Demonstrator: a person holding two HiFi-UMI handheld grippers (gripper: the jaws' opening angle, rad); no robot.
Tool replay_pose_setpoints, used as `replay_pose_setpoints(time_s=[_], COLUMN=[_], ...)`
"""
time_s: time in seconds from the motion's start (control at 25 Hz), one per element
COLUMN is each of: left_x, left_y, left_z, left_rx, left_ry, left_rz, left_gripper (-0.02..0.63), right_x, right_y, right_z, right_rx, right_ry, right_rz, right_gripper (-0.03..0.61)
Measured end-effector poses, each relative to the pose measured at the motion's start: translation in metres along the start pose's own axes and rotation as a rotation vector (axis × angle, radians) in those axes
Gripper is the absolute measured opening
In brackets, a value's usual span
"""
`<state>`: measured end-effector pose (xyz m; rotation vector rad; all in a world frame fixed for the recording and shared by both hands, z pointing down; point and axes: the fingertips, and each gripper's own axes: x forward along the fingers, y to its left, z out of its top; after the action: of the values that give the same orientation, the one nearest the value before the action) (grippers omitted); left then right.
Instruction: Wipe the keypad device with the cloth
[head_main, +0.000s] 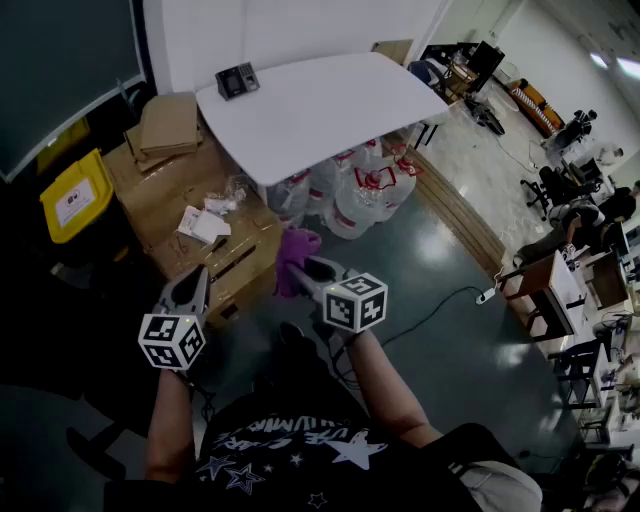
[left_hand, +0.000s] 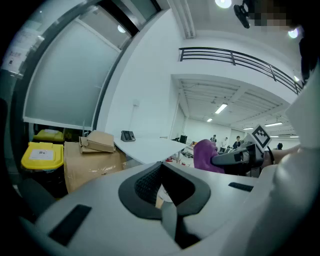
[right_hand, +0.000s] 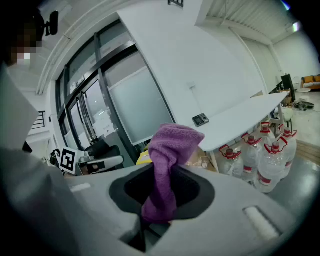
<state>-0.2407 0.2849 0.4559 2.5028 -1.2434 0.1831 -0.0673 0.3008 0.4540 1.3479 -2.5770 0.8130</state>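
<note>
The black keypad device (head_main: 237, 80) sits at the far left corner of the white table (head_main: 330, 110); it shows small in the left gripper view (left_hand: 128, 135) and the right gripper view (right_hand: 201, 119). My right gripper (head_main: 305, 268) is shut on a purple cloth (head_main: 296, 250), which stands bunched up out of its jaws (right_hand: 167, 155). It hangs well short of the table, over the floor. My left gripper (head_main: 192, 283) is beside it to the left, shut with nothing in it (left_hand: 161, 182). The cloth (left_hand: 205, 155) also shows in the left gripper view.
Several large water bottles (head_main: 360, 190) stand under the table's near edge. Cardboard boxes (head_main: 190, 205) with loose packets on top fill the left. A yellow bin (head_main: 72, 195) stands farther left. A cable (head_main: 440, 305) runs across the grey floor at right.
</note>
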Motion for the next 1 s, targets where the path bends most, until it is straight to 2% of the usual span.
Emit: replay_pose_setpoints(time_s=[0.32, 0.6, 0.84, 1.0], left_x=[-0.022, -0.028, -0.024, -0.005], left_y=[-0.007, -0.009, -0.022, -0.025], left_z=[-0.010, -0.016, -0.018, -0.018], left_rx=[0.008, -0.051, -0.047, -0.037], left_ry=[-0.003, -0.014, -0.003, 0.014], left_rz=[-0.023, -0.014, -0.027, -0.022], left_gripper=[0.007, 0.006, 0.006, 0.006], right_x=[-0.008, -0.022, -0.040, -0.039], right_y=[0.022, 0.029, 0.004, -0.017], right_z=[-0.016, -0.029, -0.028, -0.022], right_rx=[-0.042, -0.057, -0.004, 0.023], right_ry=[0.023, 0.055, 0.018, -0.002], right_rz=[-0.005, -0.015, -0.102, -0.097], right_gripper=[0.092, 0.092, 0.092, 0.092])
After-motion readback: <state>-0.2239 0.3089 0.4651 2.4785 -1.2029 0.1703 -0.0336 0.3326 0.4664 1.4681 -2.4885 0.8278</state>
